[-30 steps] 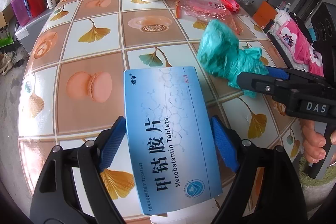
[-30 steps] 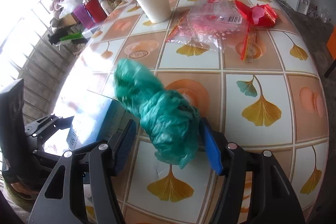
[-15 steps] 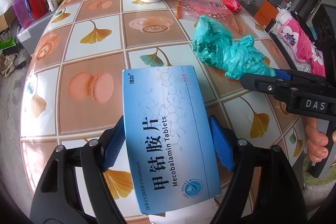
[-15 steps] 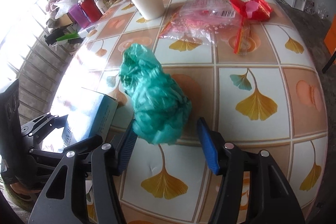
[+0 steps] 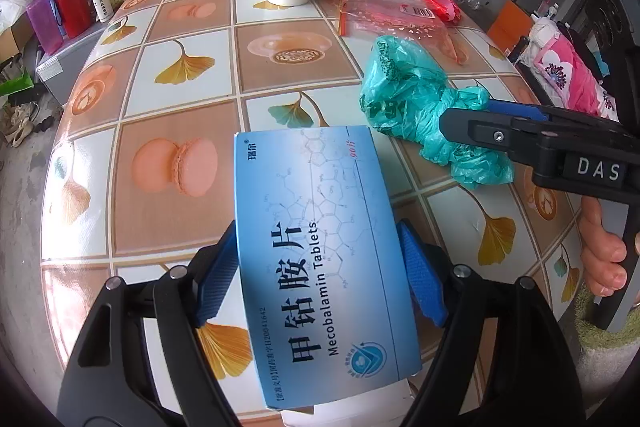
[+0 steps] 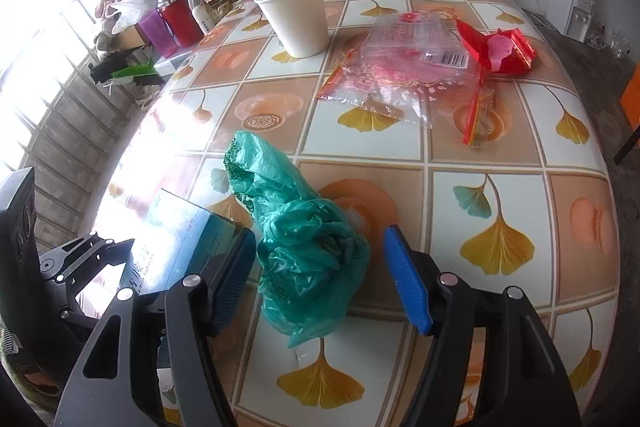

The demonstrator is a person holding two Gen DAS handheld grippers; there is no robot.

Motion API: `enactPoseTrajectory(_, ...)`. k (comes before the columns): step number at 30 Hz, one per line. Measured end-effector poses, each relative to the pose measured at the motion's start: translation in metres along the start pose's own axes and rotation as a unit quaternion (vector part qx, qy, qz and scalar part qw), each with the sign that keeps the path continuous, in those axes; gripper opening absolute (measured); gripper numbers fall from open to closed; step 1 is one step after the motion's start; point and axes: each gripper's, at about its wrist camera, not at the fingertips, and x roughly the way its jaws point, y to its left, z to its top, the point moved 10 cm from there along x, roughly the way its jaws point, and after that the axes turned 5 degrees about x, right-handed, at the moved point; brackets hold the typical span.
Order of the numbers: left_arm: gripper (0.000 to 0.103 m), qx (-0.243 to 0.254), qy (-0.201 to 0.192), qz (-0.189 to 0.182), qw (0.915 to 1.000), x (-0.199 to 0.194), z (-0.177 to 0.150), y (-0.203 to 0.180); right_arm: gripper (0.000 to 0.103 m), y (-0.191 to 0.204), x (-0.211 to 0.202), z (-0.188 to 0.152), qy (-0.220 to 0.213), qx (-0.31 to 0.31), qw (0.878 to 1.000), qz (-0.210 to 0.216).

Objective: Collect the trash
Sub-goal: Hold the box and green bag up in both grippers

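Across the near edge of the worktop [image 5: 168, 155], with its tiled leaf-and-macaron cover, sits pretty much everything that matters right now. Biggest piece is the blue tablet box [image 5: 320, 263], clamped between the blue pads of the left tool [image 5: 320, 269] and angled up off the surface, its far end pointing toward the middle. Next is the crumpled green plastic bag [image 6: 304, 247], lying just right of the box near that same edge. The right tool [image 6: 320, 279] straddles it with jaws opening; the left pad looks about touching the bag, the right one is clear of it, so nothing is gripped. Further back toward the far edge: a white paper cup [image 6: 296, 15], a clear pink-printed wrapper [image 6: 404, 67] and a small red wrapper [image 6: 500, 47] by the far right corner.

What could go wrong, I reckon: the bag is soft and springy, so if the pads close only on a loose fold it may slip out or drag along the cover. The two tools are also close together, so a careless swing could knock the box.

Both tools point steeply down at the surface from the near side; a person's fingers [image 5: 604, 259] wrap the right handle.
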Motion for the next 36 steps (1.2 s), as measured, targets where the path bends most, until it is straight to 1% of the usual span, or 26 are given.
enactPoseTrajectory(2,0.072,0.0,0.0,0.001,1.0,0.0,0.0,0.0,0.062,0.001,0.001,-0.001,0.003,-0.002,1.0,0.001)
enactPoseTrajectory(6,0.072,0.0,-0.001,0.001,1.0,0.0,0.0,0.0,0.06,0.003,0.004,-0.004,0.012,-0.007,1.0,0.005)
enactPoseTrajectory(7,0.071,0.0,-0.001,0.001,1.0,0.0,0.0,0.0,0.058,0.004,0.004,-0.005,0.013,-0.009,1.0,0.005)
enactPoseTrajectory(14,0.071,0.0,-0.002,0.0,1.0,0.0,0.001,0.0,0.054,0.004,0.005,-0.006,0.014,-0.002,1.0,0.006)
enactPoseTrajectory(29,0.071,-0.004,-0.003,0.0,1.0,-0.004,0.001,0.001,0.053,-0.001,-0.005,-0.007,0.009,0.01,1.0,0.001)
enactPoseTrajectory(36,0.071,-0.003,-0.011,0.002,0.9999,-0.009,0.001,-0.002,0.053,-0.006,-0.016,-0.007,0.001,0.016,1.0,-0.001)
